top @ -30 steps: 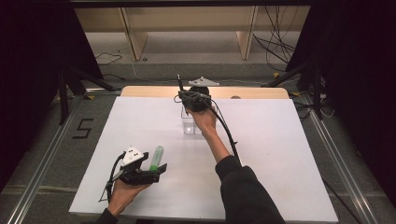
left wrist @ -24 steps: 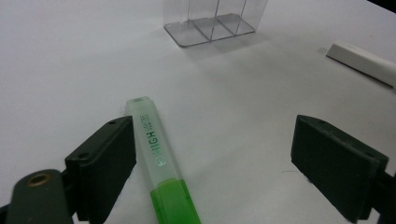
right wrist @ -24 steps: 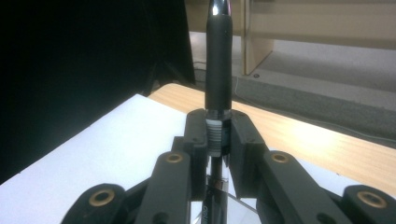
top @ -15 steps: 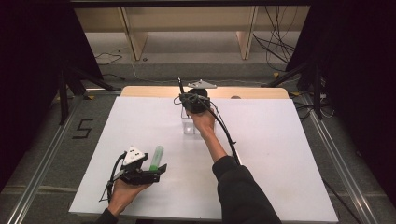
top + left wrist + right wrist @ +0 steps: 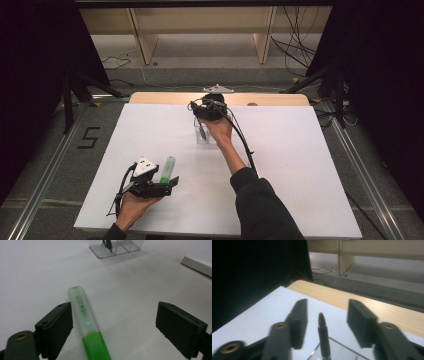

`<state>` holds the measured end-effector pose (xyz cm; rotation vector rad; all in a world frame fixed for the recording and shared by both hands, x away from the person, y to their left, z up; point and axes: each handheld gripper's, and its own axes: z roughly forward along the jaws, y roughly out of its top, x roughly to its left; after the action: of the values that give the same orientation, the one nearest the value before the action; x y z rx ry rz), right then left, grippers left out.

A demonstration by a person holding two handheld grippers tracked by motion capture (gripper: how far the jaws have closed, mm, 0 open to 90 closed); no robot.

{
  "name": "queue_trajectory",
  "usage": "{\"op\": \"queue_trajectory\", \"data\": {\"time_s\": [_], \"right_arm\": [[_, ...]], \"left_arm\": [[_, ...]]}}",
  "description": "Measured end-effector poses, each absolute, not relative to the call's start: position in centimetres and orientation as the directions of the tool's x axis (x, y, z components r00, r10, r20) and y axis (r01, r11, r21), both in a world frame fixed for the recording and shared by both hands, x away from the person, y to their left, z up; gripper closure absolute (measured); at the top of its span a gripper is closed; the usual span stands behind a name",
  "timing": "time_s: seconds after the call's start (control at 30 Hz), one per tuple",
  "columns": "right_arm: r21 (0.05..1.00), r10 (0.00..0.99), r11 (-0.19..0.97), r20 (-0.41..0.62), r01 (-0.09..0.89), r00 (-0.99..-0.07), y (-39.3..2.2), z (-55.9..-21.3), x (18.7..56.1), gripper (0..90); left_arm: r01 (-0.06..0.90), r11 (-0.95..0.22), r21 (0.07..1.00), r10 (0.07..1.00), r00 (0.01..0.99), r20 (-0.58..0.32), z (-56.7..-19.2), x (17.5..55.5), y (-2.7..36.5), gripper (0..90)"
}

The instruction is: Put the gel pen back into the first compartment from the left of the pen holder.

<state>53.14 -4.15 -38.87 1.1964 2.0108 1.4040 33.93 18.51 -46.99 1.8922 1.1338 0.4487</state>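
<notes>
High view, your right gripper (image 5: 202, 131) at 12 o'clock over the clear organizer (image 5: 206, 136), left gripper (image 5: 170, 181) at 7 by the green highlighter (image 5: 168, 166), left gripper view, your jaws wide, highlighter (image 5: 87, 327) lying loose between them, right gripper view, jaws just opened, black pen (image 5: 323, 337) standing free in the organizer (image 5: 342, 352).

highlighter (image 5: 88, 332) cut by bottom edge, pen (image 5: 323, 340) base too — jaws blurred
</notes>
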Motion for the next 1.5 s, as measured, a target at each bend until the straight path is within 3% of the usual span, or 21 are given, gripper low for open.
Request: {"op": "queue_trajectory", "data": {"time_s": [0.5, 1.5], "right_arm": [[0.906, 0.779, 0.166, 0.122, 0.390, -0.615, -10.7, -35.4, 48.1, 34.4], [0.914, 0.732, 0.191, 0.110, 0.358, -0.672, -14.5, -38.9, 39.1, 27.6]], "left_arm": [[0.553, -0.208, 0.807, 0.855, 0.503, -0.125, -47.1, 34.1, 18.4, 13.8], [0.606, -0.233, 0.761, 0.882, 0.462, -0.098, -47.2, 34.4, 18.6, 14.7]]}}
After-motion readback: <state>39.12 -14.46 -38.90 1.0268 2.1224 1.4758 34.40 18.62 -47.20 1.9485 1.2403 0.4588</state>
